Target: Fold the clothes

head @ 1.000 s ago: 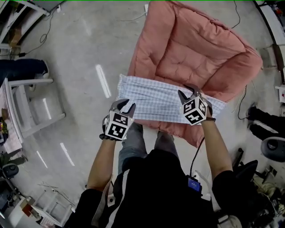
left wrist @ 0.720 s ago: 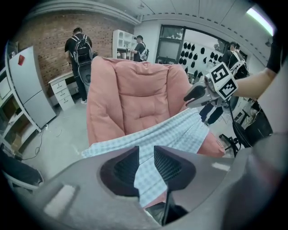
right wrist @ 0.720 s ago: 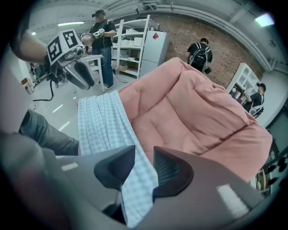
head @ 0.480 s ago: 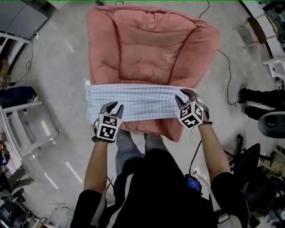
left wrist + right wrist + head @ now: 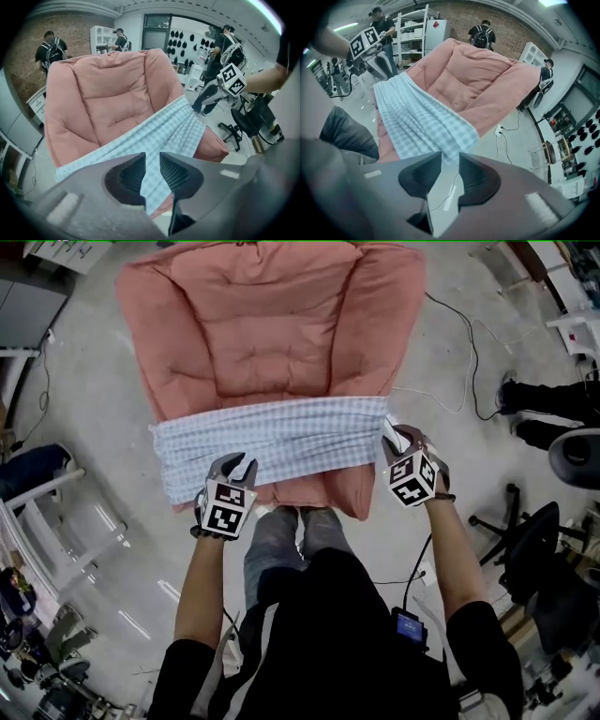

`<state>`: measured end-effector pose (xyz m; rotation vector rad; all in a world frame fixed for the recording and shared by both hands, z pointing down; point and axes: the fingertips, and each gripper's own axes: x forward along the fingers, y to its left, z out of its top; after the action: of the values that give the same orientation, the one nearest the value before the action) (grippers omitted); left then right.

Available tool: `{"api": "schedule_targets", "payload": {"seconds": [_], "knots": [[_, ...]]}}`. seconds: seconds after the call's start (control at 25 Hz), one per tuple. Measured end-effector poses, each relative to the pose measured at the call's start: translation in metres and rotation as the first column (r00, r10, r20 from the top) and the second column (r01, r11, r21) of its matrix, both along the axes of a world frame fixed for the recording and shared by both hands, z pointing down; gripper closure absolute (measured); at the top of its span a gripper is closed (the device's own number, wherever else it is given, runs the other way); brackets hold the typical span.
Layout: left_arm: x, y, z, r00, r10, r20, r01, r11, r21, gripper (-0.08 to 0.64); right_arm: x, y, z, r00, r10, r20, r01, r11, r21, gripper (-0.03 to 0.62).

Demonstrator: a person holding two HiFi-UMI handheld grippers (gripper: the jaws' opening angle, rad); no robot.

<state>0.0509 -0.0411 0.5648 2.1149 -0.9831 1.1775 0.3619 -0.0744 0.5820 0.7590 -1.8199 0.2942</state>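
- A white rack (image 5: 58,510) stands on the grey floor (image 5: 112,409) far to the left.
- The left end of the checked cloth (image 5: 281,442) hangs loose in the air. It sticks out past the left gripper (image 5: 234,465), on that gripper's left.
- The left gripper points down at the near edge of the cloth. In the left gripper view its jaws stand close together, and a strip of the blue and white cloth runs right through the thin gap. The jaws pinch it.
- The person's legs (image 5: 281,538) in grey trousers stand just below the cloth, between the two arms.
- The cloth is pulled out long and flat between the two grippers. It lies across the front of the seat of a big pink chair (image 5: 262,324). The chair's back rises behind it, away from the person.
- The right gripper (image 5: 401,435) is at the right end of the cloth, just past the chair's right arm. In the right gripper view its jaws are close together too. The cloth's end comes right up to the tips and is nipped there. Lower in the gap only floor shows.
- A thin cable (image 5: 469,352) snakes over the floor to the right of the pink chair.
- A black office chair (image 5: 536,542) stands near the right edge, well apart from the cloth.
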Motion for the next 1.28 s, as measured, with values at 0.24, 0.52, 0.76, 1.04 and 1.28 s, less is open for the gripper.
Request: {"api": "schedule_targets", "payload": {"seconds": [0.24, 0.52, 0.76, 1.04, 1.28], "knots": [[0.066, 0.043, 0.034, 0.972, 0.230, -0.046, -0.232, 0.972, -0.042, 0.457, 0.002, 0.055, 0.030, 0.997, 0.078, 0.004, -0.078, 0.996, -0.033, 0.474], [0.104, 0.071, 0.054, 0.938, 0.338, -0.076, -0.340, 0.940, -0.020, 0.457, 0.004, 0.089, 0.044, 0.991, 0.133, -0.007, -0.133, 0.991, -0.012, 0.480], [0.116, 0.083, 0.063, 0.922, 0.385, -0.042, -0.385, 0.923, 0.010, 0.448, 0.011, 0.113, 0.049, 0.984, 0.180, 0.002, -0.180, 0.984, 0.014, 0.485], [0.141, 0.085, 0.098, 0.867, 0.466, 0.177, -0.487, 0.867, 0.105, 0.414, 0.031, 0.127, 0.078, 0.980, 0.194, 0.038, -0.194, 0.981, 0.011, 0.485], [0.158, 0.081, 0.129, 0.894, 0.388, 0.225, -0.419, 0.900, 0.115, 0.410, 0.036, 0.115, 0.111, 0.985, 0.134, 0.108, -0.138, 0.990, 0.030, 0.485]]}}
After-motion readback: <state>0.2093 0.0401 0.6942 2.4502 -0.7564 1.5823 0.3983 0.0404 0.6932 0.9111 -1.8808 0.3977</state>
